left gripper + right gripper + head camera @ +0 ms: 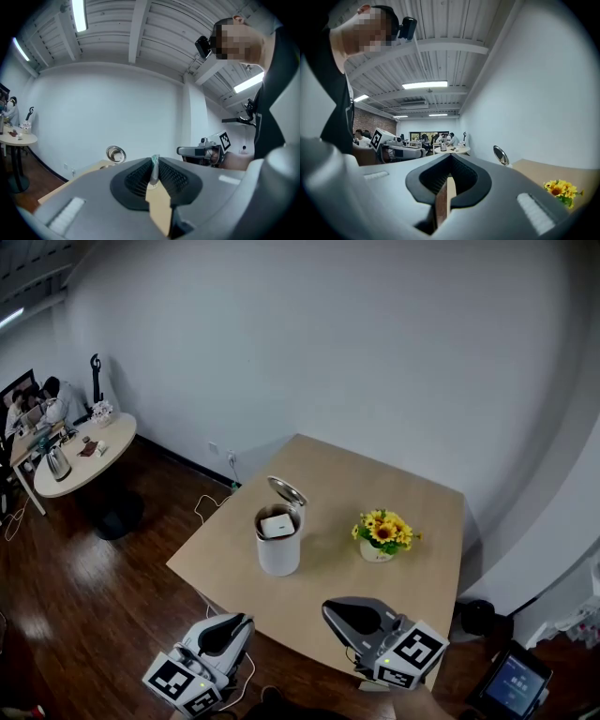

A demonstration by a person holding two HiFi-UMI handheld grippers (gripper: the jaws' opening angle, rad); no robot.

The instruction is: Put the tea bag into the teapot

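A white teapot (278, 545) stands on the tan table (328, 474) with its round lid (286, 490) tipped open; a white square piece (277, 526) lies in its mouth. Both grippers hover off the table's near edge, short of the pot. My left gripper (244, 622) (154, 161) has its jaws closed on a thin grey strip with a green tip (153, 171), seen edge-on; I cannot tell whether it is the tea bag. My right gripper (328, 607) (450, 157) is shut with nothing between its pads. The open lid (115, 153) (500, 154) shows in both gripper views.
A small white pot of sunflowers (382, 535) (558, 190) stands right of the teapot. A round table (84, 454) with people beside it is far left on the wooden floor. A tablet (512, 682) sits at the lower right. White walls close the back.
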